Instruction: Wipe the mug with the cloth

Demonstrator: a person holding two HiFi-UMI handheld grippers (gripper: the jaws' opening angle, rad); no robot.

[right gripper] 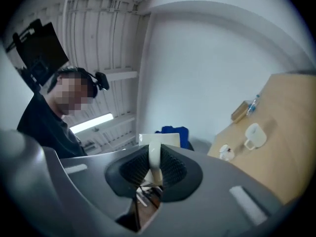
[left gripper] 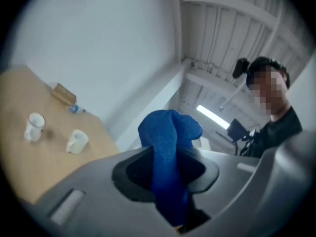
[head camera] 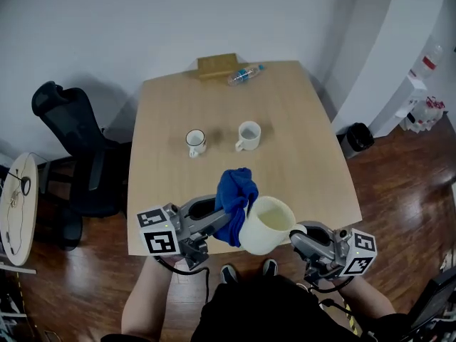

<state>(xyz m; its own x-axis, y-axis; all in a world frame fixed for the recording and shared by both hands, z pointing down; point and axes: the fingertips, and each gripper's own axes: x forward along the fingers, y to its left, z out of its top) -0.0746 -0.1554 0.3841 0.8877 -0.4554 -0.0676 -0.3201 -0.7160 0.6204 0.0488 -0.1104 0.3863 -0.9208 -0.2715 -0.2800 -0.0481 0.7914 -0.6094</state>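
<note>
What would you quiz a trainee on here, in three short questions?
1. True or false: the left gripper grips the blue cloth.
2. Which part of the cream mug does the right gripper pinch? A rim, B handle, C base.
3. How many other mugs stand on the table?

Key: 1 true; 2 B; 3 two, the dark-rimmed mug and the white mug.

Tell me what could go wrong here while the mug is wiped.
1. The right gripper pinches the mug only by its thin handle; a push from the cloth may twist it loose.
2. The mug hangs at the table edge, so a drop could reach the floor.
</note>
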